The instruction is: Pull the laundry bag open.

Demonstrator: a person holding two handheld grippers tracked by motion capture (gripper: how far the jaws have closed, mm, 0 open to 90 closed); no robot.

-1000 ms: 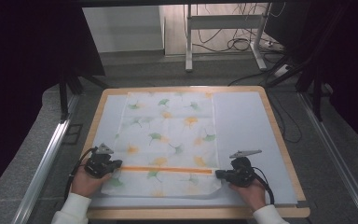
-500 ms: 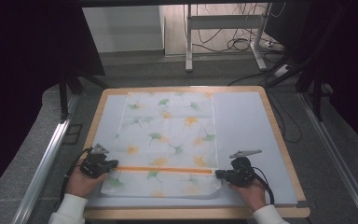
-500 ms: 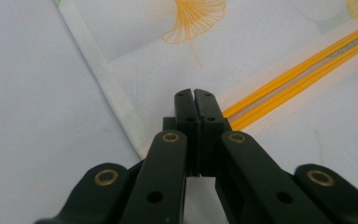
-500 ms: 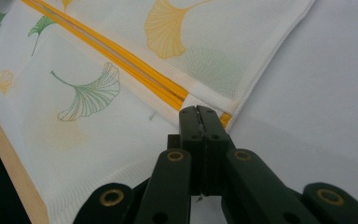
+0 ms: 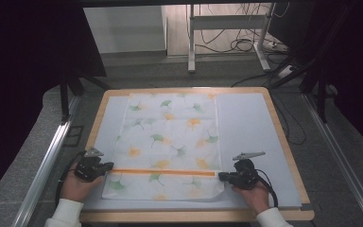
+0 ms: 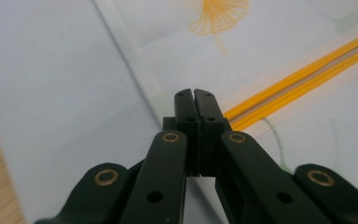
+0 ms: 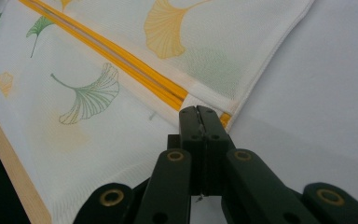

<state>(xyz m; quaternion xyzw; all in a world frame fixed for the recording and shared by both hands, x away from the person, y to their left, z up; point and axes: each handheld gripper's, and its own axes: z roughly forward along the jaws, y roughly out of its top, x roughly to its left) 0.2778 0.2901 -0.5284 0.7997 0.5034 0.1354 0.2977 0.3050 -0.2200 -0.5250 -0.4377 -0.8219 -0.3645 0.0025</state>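
While one leaf-print cloth [image 5: 168,142] lies flat, two tongs [image 5: 105,166] [image 5: 222,176] seemingly pinch it.

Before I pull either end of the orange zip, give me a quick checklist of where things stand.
1. Left claw shut at the zip's left end: ok.
2. Right claw shut at the right end: ok.
3. Either claw actually pinching fabric: cannot tell.
4. White mesh bag with ginkgo-leaf print lying flat: ok.
5. Orange zip strip straight between the claws: ok.
6. Bag fully on the pale blue mat: ok.
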